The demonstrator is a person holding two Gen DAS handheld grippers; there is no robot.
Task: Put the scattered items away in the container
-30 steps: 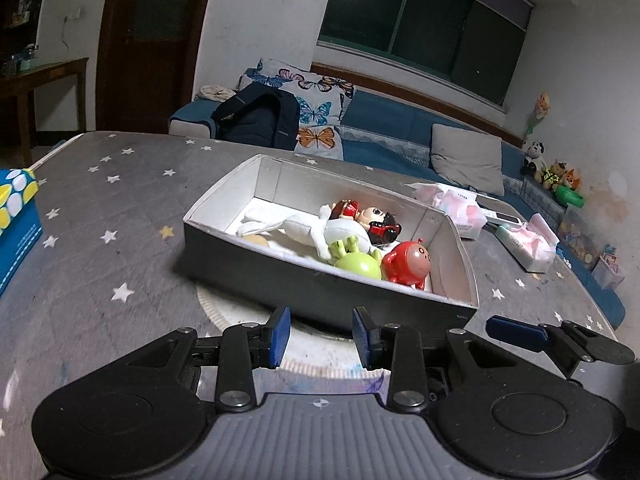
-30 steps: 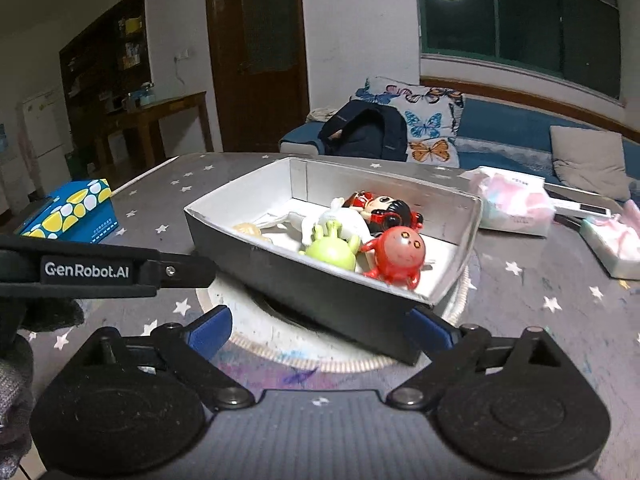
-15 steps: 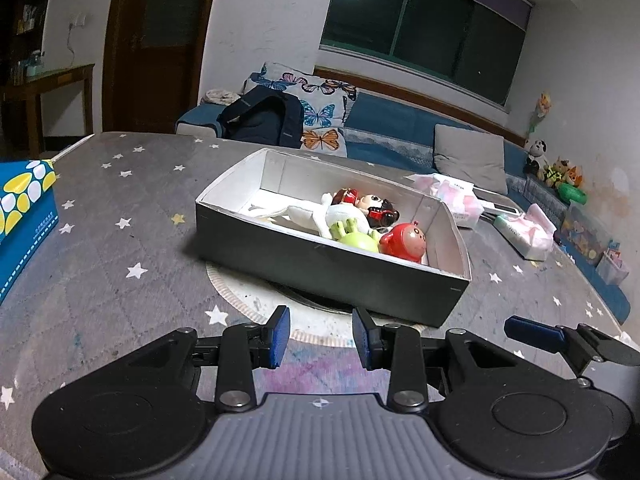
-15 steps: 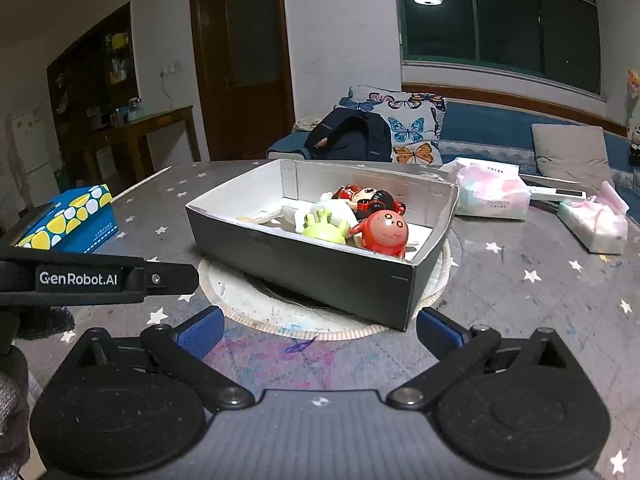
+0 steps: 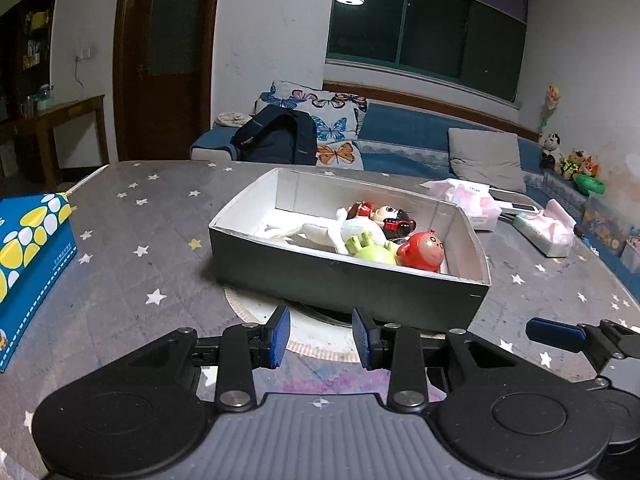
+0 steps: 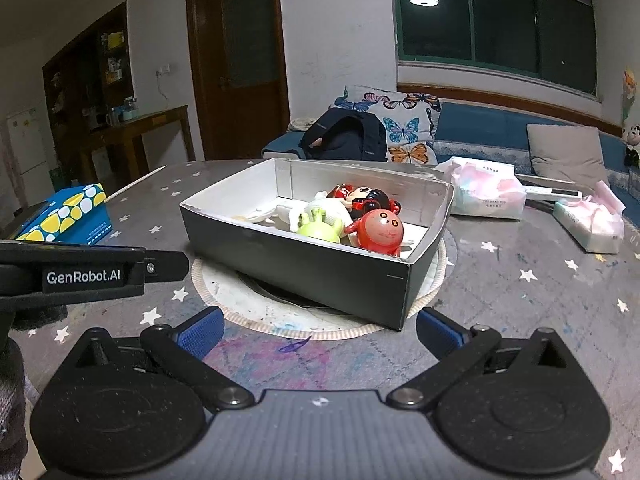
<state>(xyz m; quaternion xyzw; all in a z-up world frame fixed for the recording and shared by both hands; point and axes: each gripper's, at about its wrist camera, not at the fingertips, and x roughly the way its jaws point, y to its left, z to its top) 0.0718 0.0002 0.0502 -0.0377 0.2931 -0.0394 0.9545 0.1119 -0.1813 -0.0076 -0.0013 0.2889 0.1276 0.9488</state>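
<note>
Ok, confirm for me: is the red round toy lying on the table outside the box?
No, the red round toy sits inside the box, beside the green toy.

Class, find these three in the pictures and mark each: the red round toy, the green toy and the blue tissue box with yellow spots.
red round toy (image 6: pixel 379 229), right wrist view, on its face.
green toy (image 6: pixel 320 230), right wrist view, on its rounded body.
blue tissue box (image 5: pixel 30 254), left wrist view, on its spotted side.

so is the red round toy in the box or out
In. The red round toy lies inside the box, against the green toy, below the rim.
</note>
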